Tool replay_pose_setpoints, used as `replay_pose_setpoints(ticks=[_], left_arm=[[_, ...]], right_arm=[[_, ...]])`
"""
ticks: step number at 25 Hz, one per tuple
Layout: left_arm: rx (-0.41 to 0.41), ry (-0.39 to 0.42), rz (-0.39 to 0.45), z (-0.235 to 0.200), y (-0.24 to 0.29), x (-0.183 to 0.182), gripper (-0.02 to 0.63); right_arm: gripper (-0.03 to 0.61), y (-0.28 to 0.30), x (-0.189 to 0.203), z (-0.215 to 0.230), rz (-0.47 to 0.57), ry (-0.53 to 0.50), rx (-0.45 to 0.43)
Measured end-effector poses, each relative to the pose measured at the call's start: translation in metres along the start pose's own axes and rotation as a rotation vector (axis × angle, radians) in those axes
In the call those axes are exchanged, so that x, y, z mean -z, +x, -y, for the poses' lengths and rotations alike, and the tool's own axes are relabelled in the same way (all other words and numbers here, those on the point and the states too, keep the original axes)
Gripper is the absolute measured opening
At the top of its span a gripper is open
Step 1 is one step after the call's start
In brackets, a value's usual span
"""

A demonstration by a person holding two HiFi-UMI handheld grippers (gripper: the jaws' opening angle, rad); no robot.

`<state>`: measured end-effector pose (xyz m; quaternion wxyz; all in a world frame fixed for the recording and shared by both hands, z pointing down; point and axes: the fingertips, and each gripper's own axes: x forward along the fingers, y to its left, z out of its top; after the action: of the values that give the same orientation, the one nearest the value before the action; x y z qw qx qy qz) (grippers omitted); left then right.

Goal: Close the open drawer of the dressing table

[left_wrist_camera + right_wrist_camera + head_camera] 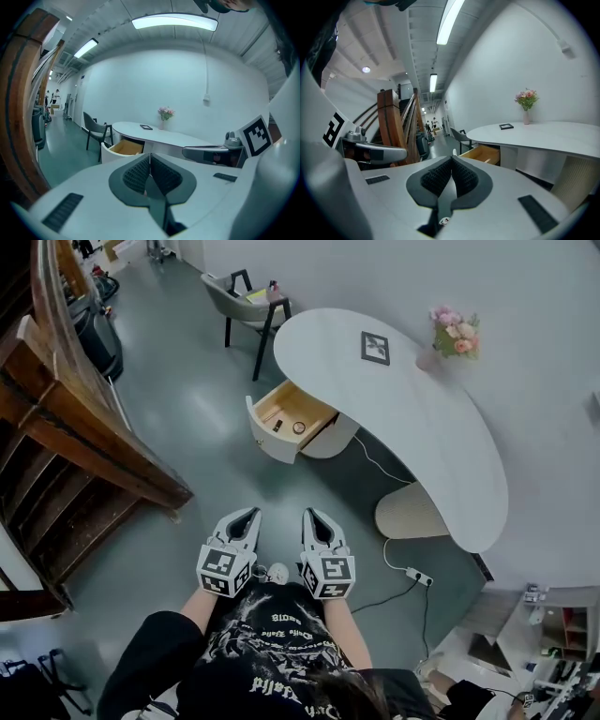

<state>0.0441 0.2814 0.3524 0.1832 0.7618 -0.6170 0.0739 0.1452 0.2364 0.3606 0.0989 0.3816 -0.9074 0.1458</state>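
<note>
Grey floor (187, 399), wooden staircase (75, 446) at left. White curved desk (422, 399) upper right; its drawer (270, 442) stands open, upper centre. Left gripper (247, 514) and right gripper (310, 514) low centre, jaws closed, empty.

Table: white curved table (412, 427), sweeping diagonally along the wall, upper right.
Drawer: the drawer (289, 416) is pulled right out at the table's near-left end, wood-lined, curved white front; two small items inside, too small to name.
Tabletop: black-framed square (375, 347) lying flat; vase of pink flowers (454, 337) by the wall.
Far end: grey chair (246, 298) on black legs, just beyond the table.
Left: left hand-held gripper (253, 513) low centre, jaws together, aimed toward the drawer, well apart from it.
Right: right hand-held gripper (307, 513) just beside it, jaws together too.
Floor: grey-green floor (197, 409); power strip (418, 577) with a cable near the table's base.
Left edge: wooden staircase (84, 442).
</note>
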Motion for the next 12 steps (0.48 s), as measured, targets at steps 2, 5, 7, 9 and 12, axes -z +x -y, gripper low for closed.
replay_pose_setpoints(ticks=[2, 5, 7, 9, 12], left_arm=[[0.000, 0.002, 0.005, -0.010, 0.007, -0.006, 0.025], [0.007, -0.003, 0.005, -0.031, 0.022, -0.013, 0.025], [0.007, -0.009, 0.001, -0.046, 0.034, -0.016, 0.025], [0.008, -0.012, -0.004, -0.063, 0.047, -0.022, 0.025], [0.019, -0.005, -0.027, -0.091, 0.065, -0.025, 0.025]], right_arm=[[0.026, 0.009, -0.004, 0.002, 0.001, 0.003, 0.007], [0.026, 0.028, -0.007, 0.007, -0.007, 0.008, 0.032], [0.026, 0.043, -0.008, 0.010, -0.021, 0.005, 0.044], [0.026, 0.062, -0.010, 0.012, -0.033, 0.001, 0.050], [0.026, 0.095, -0.017, 0.015, -0.044, 0.001, 0.068]])
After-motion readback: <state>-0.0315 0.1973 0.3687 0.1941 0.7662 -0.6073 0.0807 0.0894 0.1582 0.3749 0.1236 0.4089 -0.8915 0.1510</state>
